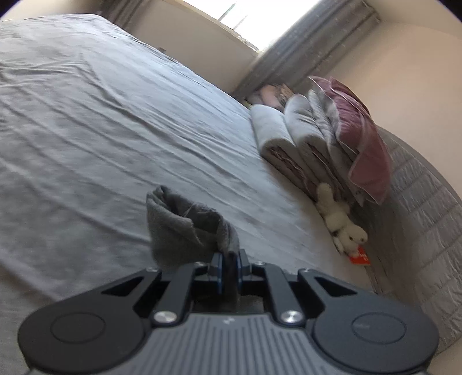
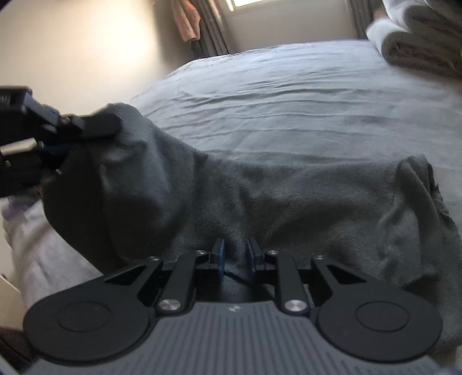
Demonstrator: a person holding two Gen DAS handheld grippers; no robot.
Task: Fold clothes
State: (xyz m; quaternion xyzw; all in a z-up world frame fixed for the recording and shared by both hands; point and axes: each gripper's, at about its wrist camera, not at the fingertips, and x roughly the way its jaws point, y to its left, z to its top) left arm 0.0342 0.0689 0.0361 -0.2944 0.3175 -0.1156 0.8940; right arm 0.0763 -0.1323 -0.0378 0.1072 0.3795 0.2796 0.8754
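A dark grey garment (image 2: 288,196) lay spread on a bed (image 2: 288,101) covered with a wrinkled grey sheet, its long axis running left to right across the right wrist view. Its right end rested flat on the sheet with a bunched, folded edge. Its left end was lifted off the bed toward the left tongs (image 2: 66,138).

The left tongs (image 1: 229,264) were clenched on a fold of that cloth, the blue-edged pads pressed close with the fabric pinched between them; above the grip the cloth stood up in a loose cone.

The right tongs (image 2: 236,253) stood partly open at the garment's near edge, a narrow gap between the pads. Cloth lay in that gap, but whether the pads pressed on it could not be made out.

At the head of the bed a stack of folded grey bedding (image 1: 291,135) leaned beside a pink pillow (image 1: 361,138), with a small white plush toy (image 1: 343,222) below them and a red card (image 1: 359,256) by it. A quilted grey headboard (image 1: 418,219) ran along the right of the left wrist view. Grey curtains (image 1: 306,49) flanked a bright, washed-out window (image 1: 245,14).

Both views were blurred. The near edge of the garment was hidden behind the right tongs' body, and the left tongs were cut off at the frame's left edge in the right wrist view.
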